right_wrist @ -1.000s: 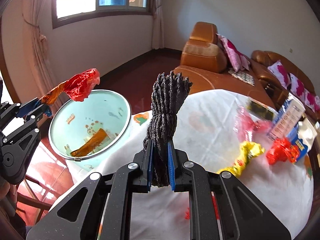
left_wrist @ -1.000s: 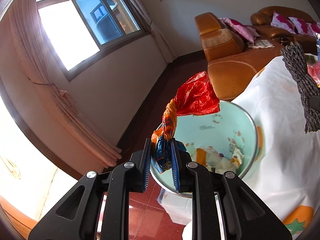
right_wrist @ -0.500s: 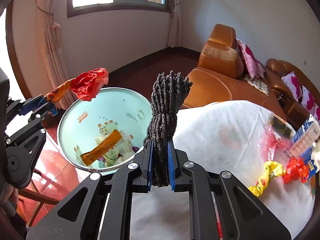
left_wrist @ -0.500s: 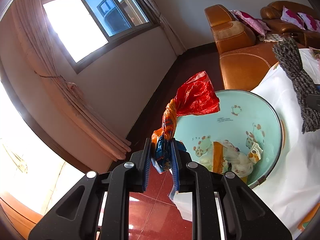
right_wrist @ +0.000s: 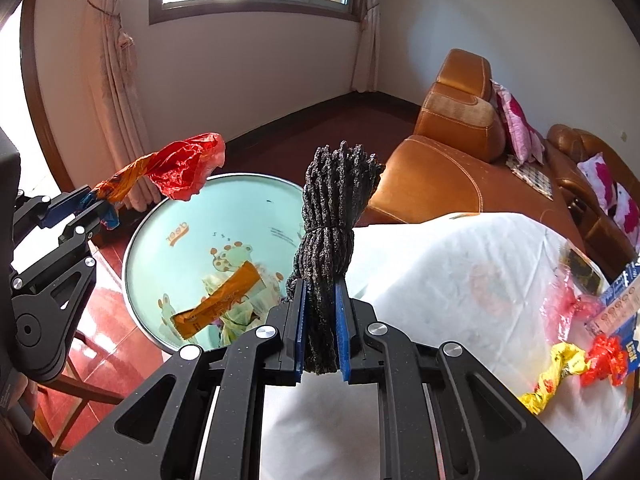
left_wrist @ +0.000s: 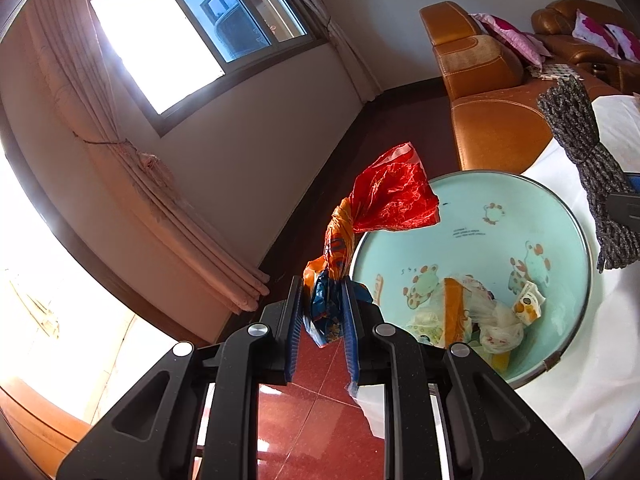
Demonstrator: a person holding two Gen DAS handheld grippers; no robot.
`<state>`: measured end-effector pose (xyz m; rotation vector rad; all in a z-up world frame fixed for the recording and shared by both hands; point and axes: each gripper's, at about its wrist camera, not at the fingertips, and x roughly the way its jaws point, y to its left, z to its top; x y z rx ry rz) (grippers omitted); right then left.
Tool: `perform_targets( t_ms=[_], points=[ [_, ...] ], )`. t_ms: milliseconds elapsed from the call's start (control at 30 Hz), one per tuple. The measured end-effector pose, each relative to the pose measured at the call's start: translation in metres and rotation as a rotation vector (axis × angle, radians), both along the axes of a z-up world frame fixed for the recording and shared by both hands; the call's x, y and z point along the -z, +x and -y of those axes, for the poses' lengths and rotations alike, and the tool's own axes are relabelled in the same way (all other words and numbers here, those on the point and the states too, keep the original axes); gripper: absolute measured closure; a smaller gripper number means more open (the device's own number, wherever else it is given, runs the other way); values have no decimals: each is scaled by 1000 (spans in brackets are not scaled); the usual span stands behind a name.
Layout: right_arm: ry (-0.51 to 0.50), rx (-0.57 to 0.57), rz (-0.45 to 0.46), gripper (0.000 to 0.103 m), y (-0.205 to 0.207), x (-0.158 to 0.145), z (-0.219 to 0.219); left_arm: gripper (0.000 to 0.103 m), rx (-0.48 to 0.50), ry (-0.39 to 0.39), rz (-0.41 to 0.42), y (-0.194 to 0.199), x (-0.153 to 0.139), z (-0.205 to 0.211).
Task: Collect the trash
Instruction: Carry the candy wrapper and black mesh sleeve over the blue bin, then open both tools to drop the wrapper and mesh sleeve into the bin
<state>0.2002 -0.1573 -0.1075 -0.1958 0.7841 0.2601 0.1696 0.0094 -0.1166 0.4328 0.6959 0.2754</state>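
The left gripper (left_wrist: 322, 312) is closed on a crumpled wrapper (left_wrist: 384, 204). Its blue pads pinch the blue and orange end, and the red, wrinkled end sticks out forward, over the near rim of the bin (left_wrist: 576, 224). The print on the wrapper is too creased to read.

The right gripper (right_wrist: 320, 328) is closed on a bundle of dark grey cord (right_wrist: 332, 216). The cord is folded many times and tied around the middle, and it stands up between the pads, at the edge of the table (right_wrist: 460, 272) just beside the bin.

The bin is pale green with a metal rim, and it has cartoon animals and small writing inside, not readable. It stands against the edge of the table, which has a white cloth. In the bin lie an orange packet (right_wrist: 218, 306), crumpled white plastic (left_wrist: 496, 320) and other scraps.

At the far right edge of the table lie a yellow wrapper (right_wrist: 558, 372), a red wrapper (right_wrist: 604, 356), a pink clear bag (right_wrist: 568, 304) and a blue and white box (right_wrist: 620, 304); its text is too small to read.
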Motion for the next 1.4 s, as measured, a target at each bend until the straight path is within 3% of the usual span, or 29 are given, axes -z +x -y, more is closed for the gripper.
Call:
perform_targets(
  t_ms=[1033, 1167, 1233, 1300, 1400],
  points=[
    [-2, -26, -16, 89, 6, 5, -11, 85, 2, -7, -4, 2, 3, 0],
    [1, -37, -18, 88, 8, 6, -13, 80, 13, -26, -6, 1, 2, 1],
    [21, -42, -7, 78, 8, 6, -12, 75, 14, -26, -6, 0, 2, 2],
    [28, -38, -11, 64, 9, 7, -11, 61, 17, -34, -1, -1, 2, 3],
    [39, -33, -12, 60, 10, 8, -7, 57, 24, -41, 2, -1, 1, 3]
  ],
)
